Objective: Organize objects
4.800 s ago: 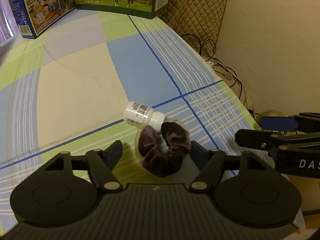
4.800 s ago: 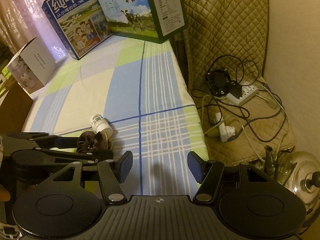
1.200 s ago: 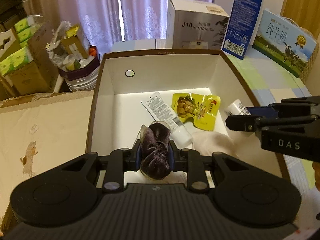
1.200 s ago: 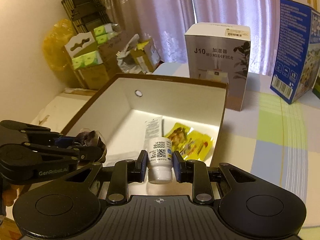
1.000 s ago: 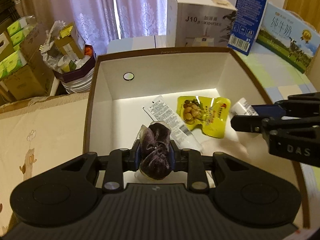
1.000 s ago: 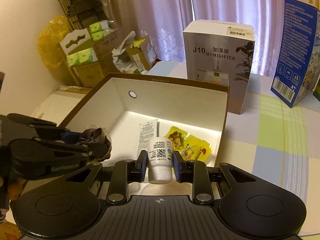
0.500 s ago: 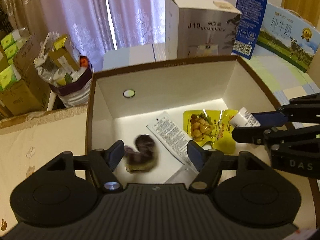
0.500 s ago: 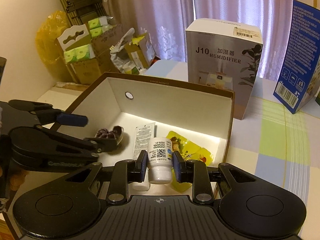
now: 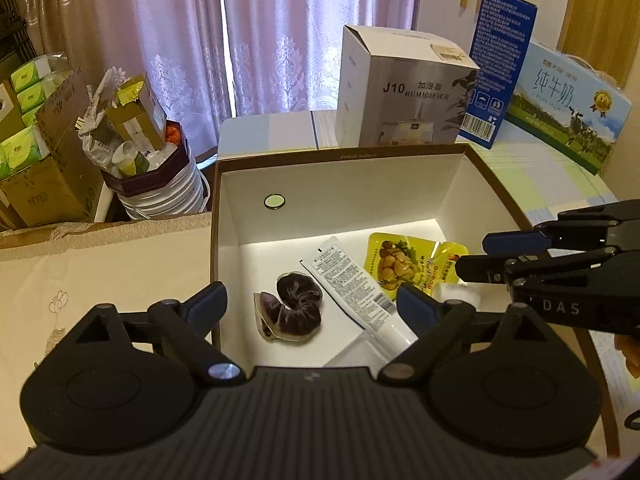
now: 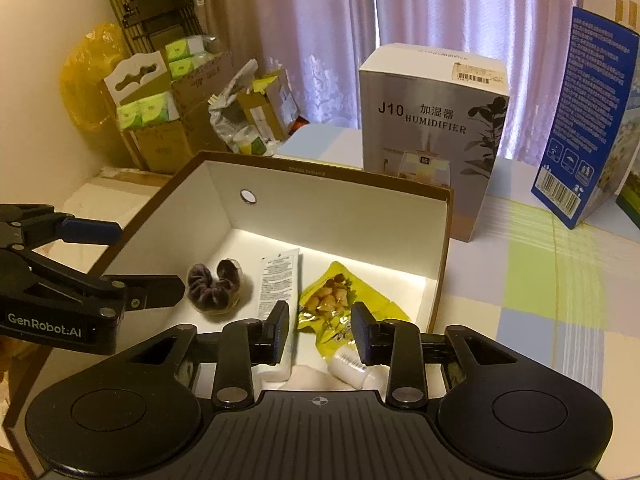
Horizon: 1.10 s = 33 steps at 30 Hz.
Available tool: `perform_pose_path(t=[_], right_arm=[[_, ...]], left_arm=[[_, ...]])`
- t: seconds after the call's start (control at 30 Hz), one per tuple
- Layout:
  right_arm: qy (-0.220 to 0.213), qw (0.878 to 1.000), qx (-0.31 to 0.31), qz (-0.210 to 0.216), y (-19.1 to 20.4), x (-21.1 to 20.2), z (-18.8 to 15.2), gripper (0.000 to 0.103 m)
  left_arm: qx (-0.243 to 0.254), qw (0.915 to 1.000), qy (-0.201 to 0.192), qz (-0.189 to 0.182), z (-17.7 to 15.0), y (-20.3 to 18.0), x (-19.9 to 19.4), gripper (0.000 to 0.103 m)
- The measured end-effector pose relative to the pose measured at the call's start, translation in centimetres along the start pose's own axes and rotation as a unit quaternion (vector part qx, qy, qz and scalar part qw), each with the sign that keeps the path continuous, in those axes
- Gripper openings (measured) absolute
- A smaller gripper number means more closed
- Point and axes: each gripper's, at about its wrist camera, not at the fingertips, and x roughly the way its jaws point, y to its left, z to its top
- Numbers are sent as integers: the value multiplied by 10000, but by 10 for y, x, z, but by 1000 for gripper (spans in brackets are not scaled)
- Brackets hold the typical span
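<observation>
Left wrist view: I'm holding my left gripper over the near edge of the box, fingers spread wide, gripping nothing.
Scrunchie: dark velvet scrunchie is lying loose on the white box floor, between my left fingers in the frame but below them and untouched.
Tube: white tube is lying flat just right of the scrunchie, cap end pointing toward me.
Snack pouch: yellow pouch is sitting right of the tube, partly behind my right gripper, which is reaching in from the right.
Right wrist view: I'm holding my right gripper with fingers parted, nothing pinched.
Bottle: small white bottle is lying on its side on the box floor below the right finger, touching the pouch's near edge.
Surroundings: humidifier carton is standing behind the box; blue carton is standing on the checked tablecloth.
</observation>
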Motion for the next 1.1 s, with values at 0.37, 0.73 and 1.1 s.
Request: perform_pose_path(t=[0.37, 0.73, 1.1], right_arm=[[-10, 9998, 205, 63, 7, -41, -23, 51], [-94, 9990, 446, -30, 15, -84, -40, 51], [-257, 9978, 594, 111, 12, -132, -65, 51]], left_arm=[[-191, 9996, -171, 64, -13, -4, -33, 100], [-225, 9986, -445, 153, -32, -18, -74, 102], [-332, 9982, -464, 177, -60, -45, -121, 102]])
